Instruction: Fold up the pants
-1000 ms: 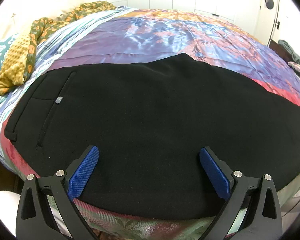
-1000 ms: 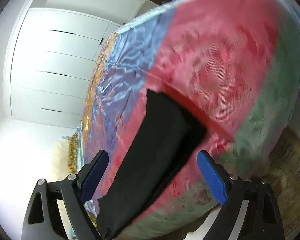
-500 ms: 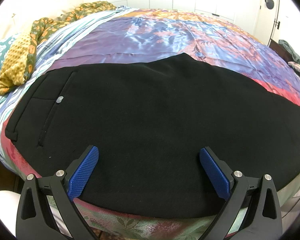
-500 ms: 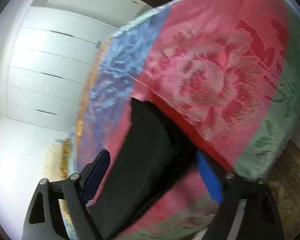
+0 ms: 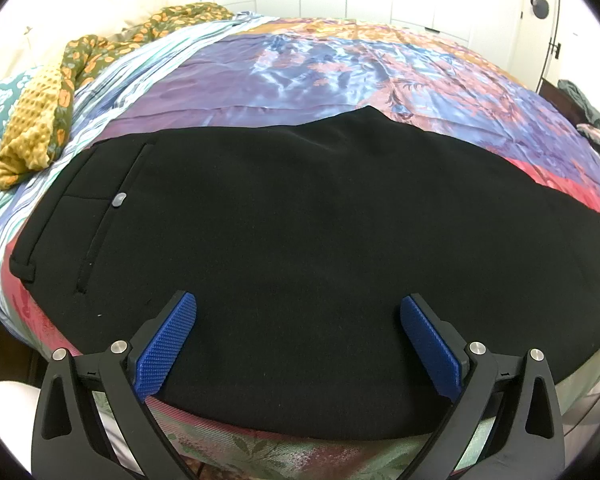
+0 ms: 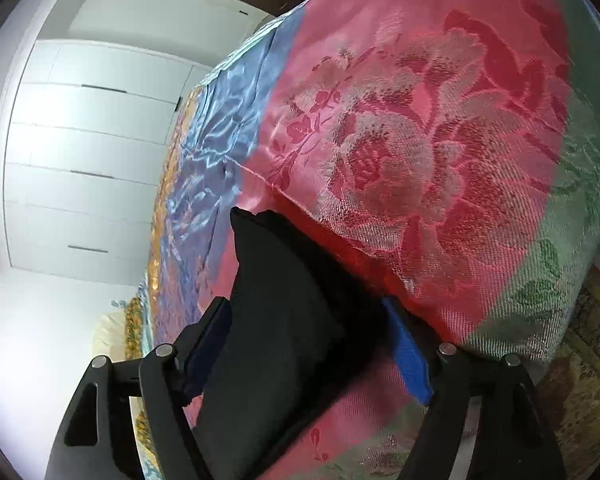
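Black pants [image 5: 300,220] lie flat across the near side of the bed, with the waistband and a pocket button [image 5: 119,200] at the left. My left gripper [image 5: 299,302] hovers open over the seat of the pants near the bed's front edge, and its blue pads [image 5: 168,344] hold nothing. In the right wrist view, which is rolled on its side, the end of a pant leg [image 6: 284,280] lies on the pink part of the bedspread [image 6: 420,140]. My right gripper [image 6: 305,306] straddles that leg end. Its jaws are opening, with the cloth between them and no clear pinch.
A yellow and floral blanket [image 5: 32,120] is bunched at the far left of the bed. White wardrobe doors [image 6: 80,160] line the far wall. Clothes [image 5: 584,100] are piled past the bed's right side. A patterned rug [image 6: 588,360] lies below the bed's corner.
My right gripper has come down and forward onto the pant leg end, which now sits between its fingers, and the jaws stand narrower than before. The left gripper and the pants under it have not moved.
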`<state>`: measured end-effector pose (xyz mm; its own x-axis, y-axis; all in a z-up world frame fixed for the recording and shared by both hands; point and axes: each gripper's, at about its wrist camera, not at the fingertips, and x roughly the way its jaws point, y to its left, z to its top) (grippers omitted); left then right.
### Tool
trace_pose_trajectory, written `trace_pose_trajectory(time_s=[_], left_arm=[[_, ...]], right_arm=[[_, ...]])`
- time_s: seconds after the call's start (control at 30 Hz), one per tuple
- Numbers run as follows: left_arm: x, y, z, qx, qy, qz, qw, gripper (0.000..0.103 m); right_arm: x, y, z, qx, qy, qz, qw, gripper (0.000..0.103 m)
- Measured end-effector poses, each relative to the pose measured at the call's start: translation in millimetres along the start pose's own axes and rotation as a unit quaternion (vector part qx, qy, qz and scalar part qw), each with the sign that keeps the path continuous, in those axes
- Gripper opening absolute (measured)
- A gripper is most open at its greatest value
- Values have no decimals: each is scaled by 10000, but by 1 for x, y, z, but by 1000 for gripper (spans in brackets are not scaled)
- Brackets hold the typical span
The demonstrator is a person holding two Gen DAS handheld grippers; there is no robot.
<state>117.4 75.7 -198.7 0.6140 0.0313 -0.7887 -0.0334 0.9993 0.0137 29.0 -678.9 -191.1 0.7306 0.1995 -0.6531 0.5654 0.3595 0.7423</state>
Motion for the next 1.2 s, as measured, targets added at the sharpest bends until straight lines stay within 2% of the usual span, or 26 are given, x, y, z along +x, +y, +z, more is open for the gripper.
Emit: trace_pose_trajectory(time_s=[0.03, 0.07, 0.1, 0.23, 0.33, 0.43, 0.5, 0.6, 0.73, 0.9, 0.97, 1.03, 1.07, 1.1, 1.13, 1.17, 1.2], left_arm=[[0, 0, 0, -1, -1, 2, 10000, 102], [0, 0, 0, -4, -1, 3, 10000, 102], [0, 0, 0, -4, 1, 5, 10000, 102], [0, 1, 1, -28, 30, -9, 10000, 102], [-8, 5, 6, -265, 159, -120, 9995, 101], [-31, 16, 9, -770, 20, -767, 9941, 101], [-40, 20, 7, -940, -49, -983, 9907, 101], [-42, 22, 6, -1031, -30, -1157, 9879, 101], [-37, 29, 6, -1223, 53, -1347, 9833, 101], [-37, 40, 2, -1415, 63, -1553, 9776, 101], [-36, 43, 1, -1477, 75, -1647, 9752, 101], [-36, 45, 1, -1478, 83, -1687, 9745, 101], [-36, 45, 1, -1477, 88, -1713, 9740, 101], [-37, 47, 2, -1492, 93, -1741, 9733, 101], [-38, 49, 2, -1533, 90, -1787, 9718, 101], [-42, 52, 2, -1596, 71, -1821, 9702, 101], [-46, 54, 2, -1635, 45, -1823, 9695, 101]], right_arm=[[0, 3, 1, -145, 65, -201, 9997, 63], [3, 5, 1, -224, 108, -344, 9991, 39], [4, 4, 2, -259, 190, -430, 9986, 25], [-8, 13, -2, -358, 52, -149, 9992, 21], [-25, 34, -11, -351, -91, 563, 9978, 19], [-31, 71, -30, -506, 47, 1052, 9931, 19], [-26, 96, -48, -605, 197, 1339, 9890, 19], [-5, 134, -89, -739, 498, 1687, 9816, 19], [47, 188, -165, -1044, 976, 1977, 9698, 19], [122, 237, -276, -1436, 1631, 1890, 9576, 19], [149, 254, -324, -1891, 1796, 1713, 9501, 19], [172, 274, -378, -2794, 2003, 1452, 9278, 19], [180, 282, -402, -3303, 2117, 1286, 9108, 26], [188, 291, -434, -4033, 2290, 1028, 8799, 43], [190, 294, -449, -4435, 2419, 970, 8576, 54], [185, 296, -461, -4716, 2496, 986, 8400, 68], [174, 296, -468, -4996, 2442, 1043, 8246, 72]])
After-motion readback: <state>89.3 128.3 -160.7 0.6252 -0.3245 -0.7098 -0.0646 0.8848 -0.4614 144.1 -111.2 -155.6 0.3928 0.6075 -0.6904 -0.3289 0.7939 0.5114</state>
